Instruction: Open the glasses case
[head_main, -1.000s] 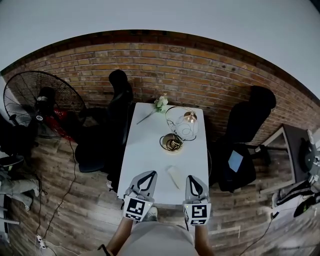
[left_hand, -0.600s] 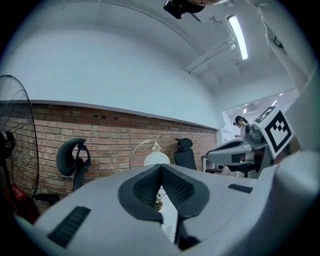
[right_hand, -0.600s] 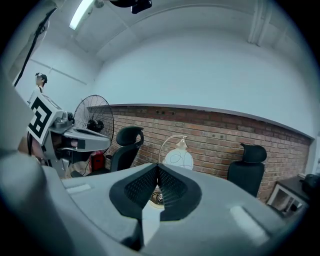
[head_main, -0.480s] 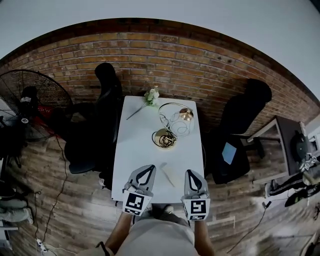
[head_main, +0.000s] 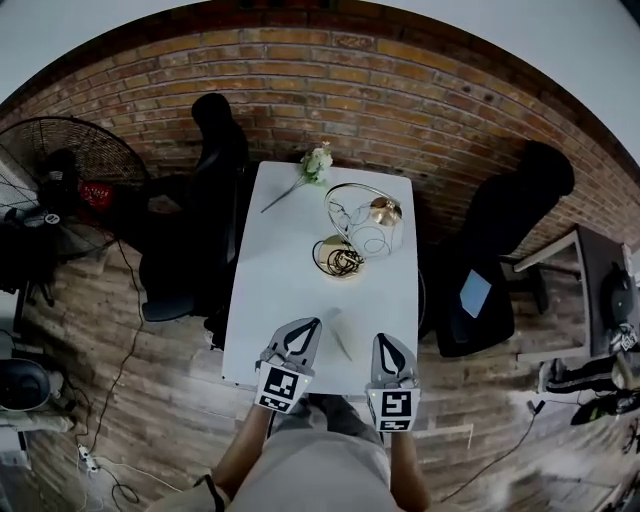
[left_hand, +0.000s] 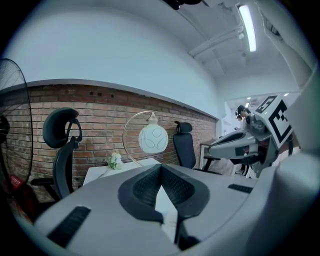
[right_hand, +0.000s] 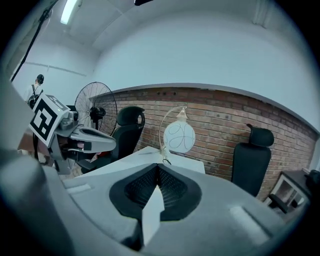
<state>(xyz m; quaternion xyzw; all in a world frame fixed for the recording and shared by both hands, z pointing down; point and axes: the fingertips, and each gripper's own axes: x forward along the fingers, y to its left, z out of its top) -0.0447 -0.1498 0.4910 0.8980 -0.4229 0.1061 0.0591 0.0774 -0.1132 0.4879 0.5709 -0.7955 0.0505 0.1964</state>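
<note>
Blending into the white table (head_main: 280, 260), glasses case (head_main: 341, 343) barely discernible.

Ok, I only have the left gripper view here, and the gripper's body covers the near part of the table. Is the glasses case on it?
Observer: Yes. In the head view the white glasses case lies near the near edge of the table, between the left gripper and the right gripper.
Operator: Is the right gripper open?
Observer: No. Its own view shows the jaws together with nothing between them.
Operator: What sits at the lamp's foot?
Observer: A dark coiled cord, right beside the lamp.
</note>
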